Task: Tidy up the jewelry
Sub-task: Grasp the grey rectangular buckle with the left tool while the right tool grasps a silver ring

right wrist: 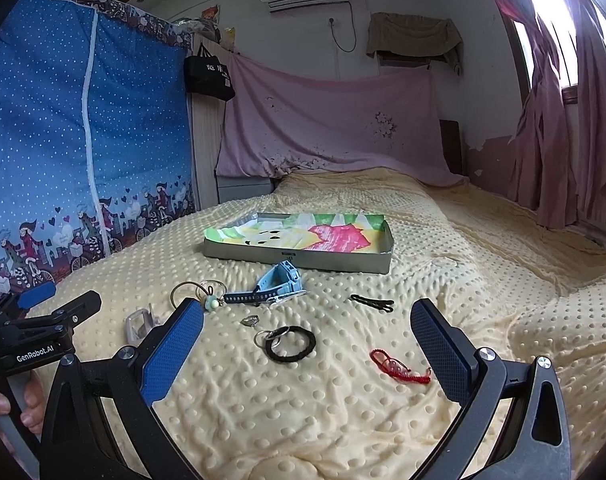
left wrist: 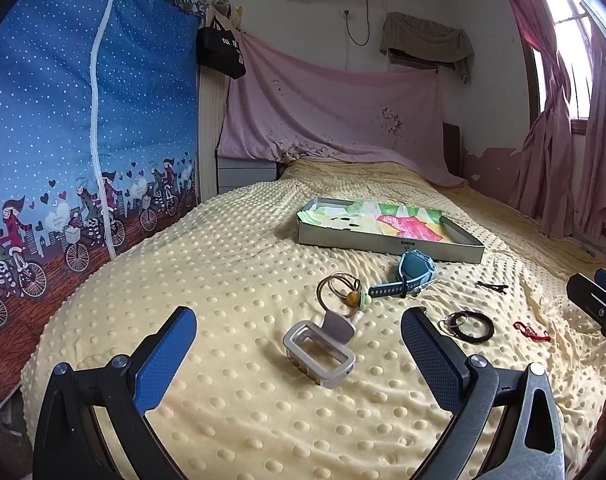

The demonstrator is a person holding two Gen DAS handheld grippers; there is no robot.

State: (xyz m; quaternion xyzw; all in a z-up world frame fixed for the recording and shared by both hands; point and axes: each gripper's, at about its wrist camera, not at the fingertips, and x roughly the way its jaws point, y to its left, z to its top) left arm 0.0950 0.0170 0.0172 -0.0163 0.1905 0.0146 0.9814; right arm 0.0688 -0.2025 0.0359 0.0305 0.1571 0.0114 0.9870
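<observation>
On the yellow dotted bedspread lies a silver hair claw, between the wide-apart fingers of my open left gripper. Beyond it lie gold bangles with an amber bead, a blue watch, a black hair clip, a black hair tie with rings and a red string bracelet. My right gripper is open above the black hair tie, with the red bracelet near its right finger. A grey tray with colourful lining sits behind the blue watch.
A blue fabric wardrobe stands along the bed's left side. Pink cloth hangs over the headboard, and pink curtains hang at the right. A hand holds the left gripper's handle at the lower left of the right wrist view.
</observation>
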